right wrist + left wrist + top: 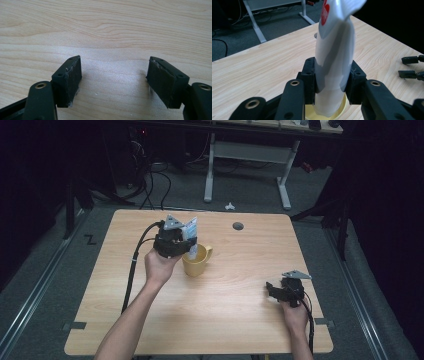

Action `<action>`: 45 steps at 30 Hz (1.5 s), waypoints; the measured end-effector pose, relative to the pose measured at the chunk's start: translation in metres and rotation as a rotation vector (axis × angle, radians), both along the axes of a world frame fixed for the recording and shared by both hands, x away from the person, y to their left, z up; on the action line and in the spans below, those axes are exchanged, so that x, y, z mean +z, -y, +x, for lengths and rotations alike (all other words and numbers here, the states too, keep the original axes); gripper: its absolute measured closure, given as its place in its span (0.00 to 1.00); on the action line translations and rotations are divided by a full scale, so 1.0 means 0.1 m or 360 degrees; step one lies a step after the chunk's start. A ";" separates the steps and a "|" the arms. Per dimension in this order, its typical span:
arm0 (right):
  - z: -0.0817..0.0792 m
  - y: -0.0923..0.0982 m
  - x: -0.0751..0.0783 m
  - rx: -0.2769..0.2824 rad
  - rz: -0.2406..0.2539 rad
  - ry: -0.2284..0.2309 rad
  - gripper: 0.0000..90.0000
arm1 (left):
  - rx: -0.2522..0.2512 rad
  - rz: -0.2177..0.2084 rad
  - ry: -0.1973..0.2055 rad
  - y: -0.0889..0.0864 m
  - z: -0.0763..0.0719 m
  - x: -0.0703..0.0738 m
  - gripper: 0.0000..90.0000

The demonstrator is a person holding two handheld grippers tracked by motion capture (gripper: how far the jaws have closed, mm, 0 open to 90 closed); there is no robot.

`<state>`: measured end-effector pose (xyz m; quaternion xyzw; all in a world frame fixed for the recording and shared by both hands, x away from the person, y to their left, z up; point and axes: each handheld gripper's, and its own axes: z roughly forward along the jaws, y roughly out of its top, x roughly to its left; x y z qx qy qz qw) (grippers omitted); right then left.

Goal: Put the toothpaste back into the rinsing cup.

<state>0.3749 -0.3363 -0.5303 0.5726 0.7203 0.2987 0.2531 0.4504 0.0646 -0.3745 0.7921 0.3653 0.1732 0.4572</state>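
A white squeeze tube (334, 62) with a red mark near its top stands upright between the jaws of my left gripper (332, 83), which is shut on it. The tube's lower end dips into a yellow mug (198, 261) near the table's middle; the mug's rim (312, 113) shows below the tube. In the high view the tube (190, 234) rises above the left gripper (186, 244). My right gripper (271, 290) rests low over the table near the front right, open, with bare wood between its pads (73, 75).
The wooden table (225, 315) has a grey round cable hole (238, 226) near its far edge. A desk frame (250, 155) and cables stand on the floor beyond. The right gripper's jaws (412, 67) show at the left gripper view's right edge.
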 end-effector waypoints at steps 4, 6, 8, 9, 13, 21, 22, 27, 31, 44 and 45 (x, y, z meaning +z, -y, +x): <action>0.00 0.00 0.00 -0.0001 0.0001 0.0000 0.31 | 0.0003 0.0007 -0.0015 0.04 0.04 -0.04 0.73; 0.00 0.00 0.00 -0.0001 0.0000 0.0000 0.31 | 0.0007 0.0010 -0.0013 0.04 0.05 -0.06 0.73; 0.00 0.00 0.00 0.0000 0.0001 0.0000 0.31 | 0.0015 0.0009 -0.0010 0.05 0.06 -0.08 0.73; 0.00 0.00 0.00 -0.0001 0.0001 0.0000 0.31 | 0.0017 0.0011 -0.0013 0.06 0.06 -0.09 0.73; 0.00 0.00 0.00 -0.0001 0.0001 0.0000 0.31 | 0.0020 0.0025 -0.0017 0.08 0.08 -0.12 0.73; 0.00 0.00 0.00 -0.0001 0.0001 0.0000 0.31 | 0.0026 0.0048 -0.0036 0.14 0.11 -0.23 0.73; 0.00 0.00 0.00 0.0000 0.0002 0.0000 0.31 | 0.0027 0.0058 -0.0039 0.14 0.12 -0.24 0.73; 0.00 0.00 0.00 -0.0001 0.0001 -0.0001 0.31 | 0.0030 0.0078 -0.0039 0.17 0.13 -0.28 0.73; 0.00 0.00 0.00 -0.0001 0.0001 -0.0001 0.31 | 0.0027 0.0101 -0.0034 0.20 0.13 -0.33 0.73; 0.00 0.00 0.00 -0.0001 0.0001 0.0000 0.31 | 0.0053 0.0140 -0.0075 0.22 0.18 -0.49 0.73; 0.00 0.00 0.00 -0.0001 0.0001 0.0000 0.31 | 0.0055 0.0141 -0.0074 0.22 0.18 -0.50 0.73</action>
